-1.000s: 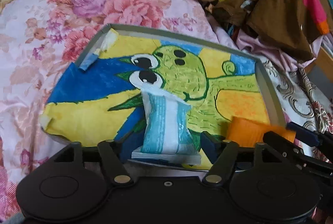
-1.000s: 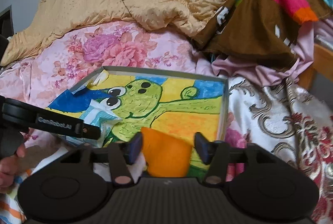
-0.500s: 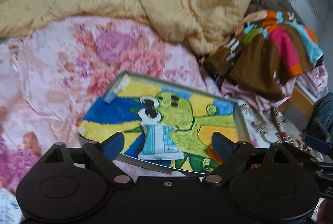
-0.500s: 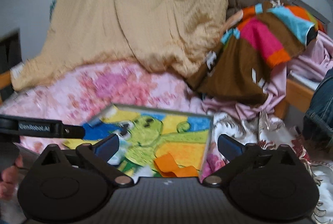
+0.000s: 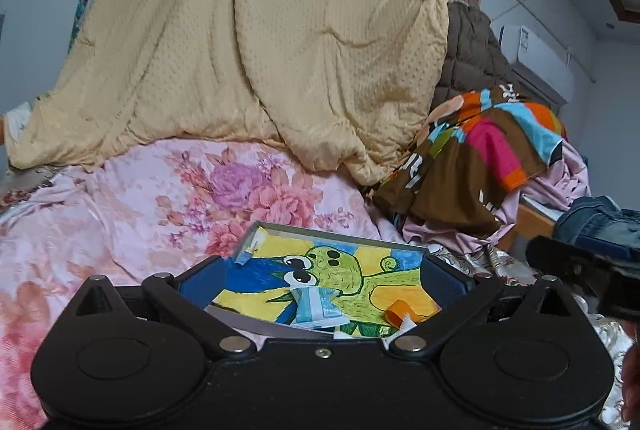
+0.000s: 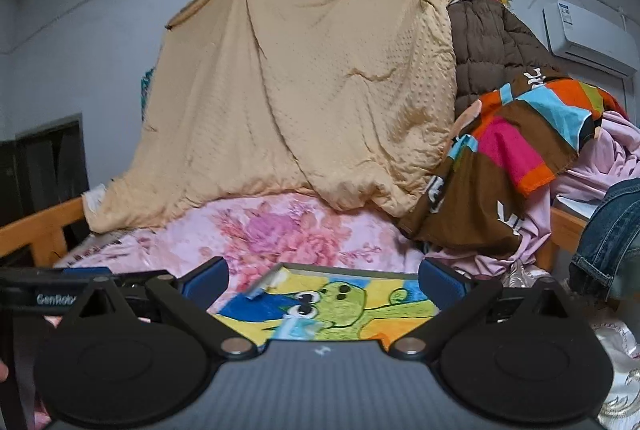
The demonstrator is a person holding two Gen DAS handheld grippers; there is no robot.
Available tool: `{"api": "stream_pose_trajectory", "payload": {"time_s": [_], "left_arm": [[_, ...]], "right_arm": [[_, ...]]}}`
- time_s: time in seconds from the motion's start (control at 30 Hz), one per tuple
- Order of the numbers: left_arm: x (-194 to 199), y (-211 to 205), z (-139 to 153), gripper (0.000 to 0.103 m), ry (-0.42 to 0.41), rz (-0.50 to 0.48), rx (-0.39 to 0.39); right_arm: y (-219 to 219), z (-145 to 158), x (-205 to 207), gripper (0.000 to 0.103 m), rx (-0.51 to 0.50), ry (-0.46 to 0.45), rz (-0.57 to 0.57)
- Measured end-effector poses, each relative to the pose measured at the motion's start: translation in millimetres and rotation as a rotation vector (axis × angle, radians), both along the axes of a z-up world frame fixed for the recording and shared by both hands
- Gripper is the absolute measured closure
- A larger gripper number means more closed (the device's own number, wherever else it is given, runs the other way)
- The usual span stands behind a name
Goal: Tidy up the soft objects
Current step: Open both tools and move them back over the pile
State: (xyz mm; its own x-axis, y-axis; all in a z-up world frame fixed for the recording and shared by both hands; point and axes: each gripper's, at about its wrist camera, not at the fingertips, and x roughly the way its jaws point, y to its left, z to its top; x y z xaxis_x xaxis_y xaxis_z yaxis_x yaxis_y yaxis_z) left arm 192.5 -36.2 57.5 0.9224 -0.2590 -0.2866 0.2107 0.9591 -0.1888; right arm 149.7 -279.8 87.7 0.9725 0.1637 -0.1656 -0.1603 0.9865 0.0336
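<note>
Both grippers clear of the tray [image 5: 256,230]
Left gripper [image 5: 320,280] and right gripper [image 6: 322,280] gape wide, empty, having just opened; the upright packet [image 5: 316,308] may topple on soft bedding

text: "GenRob", cut off | on: left gripper [image 6: 52,296] black arm, right wrist view | white lettering on brown blanket [image 6: 472,214] unreadable | other: none

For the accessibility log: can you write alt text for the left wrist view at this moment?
The left gripper hangs open and empty above a shallow tray lined with a green cartoon drawing, where a blue-and-white packet and an orange piece lie. The tray rests on a pink floral bedspread, with a tan blanket draped behind.
</note>
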Motion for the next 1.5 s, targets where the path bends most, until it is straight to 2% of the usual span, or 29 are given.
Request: {"api": "stream_pose_trajectory", "payload": {"time_s": [0.17, 0.43, 0.57, 0.63, 0.73, 0.93, 1.1, 1.27, 1.5], "left_arm": [[-42, 7, 10, 0.001, -0.044, 0.125, 0.056], [-94, 31, 12, 0.001, -0.025, 0.151, 0.136], [-107, 45, 3, 0.001, -0.004, 0.149, 0.176], [-108, 50, -5, 0.001, 0.02, 0.136, 0.192], [-109, 60, -23, 0.001, 0.055, 0.135, 0.175], [-99, 75, -48, 0.001, 0.147, 0.166, 0.154], [-86, 82, -62, 0.001, 0.234, 0.151, 0.11], [-74, 79, -82, 0.001, 0.329, 0.144, 0.141], [-65, 71, -95, 0.001, 0.392, 0.13, 0.188]], "right_arm": [[7, 2, -23, 0.0, 0.017, -0.001, -0.012], [12, -11, -55, 0.0, -0.022, 0.019, -0.007], [19, -23, -64, 0.0, -0.045, 0.064, 0.084], [26, -30, -66, 0.0, -0.049, 0.093, 0.13], [38, -42, -68, 0.0, -0.071, 0.121, 0.161], [54, -64, -70, 0.0, -0.126, 0.162, 0.185], [62, -82, -65, 0.0, -0.186, 0.222, 0.197], [72, -104, -58, 0.0, -0.231, 0.318, 0.213], [79, -126, -51, 0.0, -0.262, 0.391, 0.226]]}}
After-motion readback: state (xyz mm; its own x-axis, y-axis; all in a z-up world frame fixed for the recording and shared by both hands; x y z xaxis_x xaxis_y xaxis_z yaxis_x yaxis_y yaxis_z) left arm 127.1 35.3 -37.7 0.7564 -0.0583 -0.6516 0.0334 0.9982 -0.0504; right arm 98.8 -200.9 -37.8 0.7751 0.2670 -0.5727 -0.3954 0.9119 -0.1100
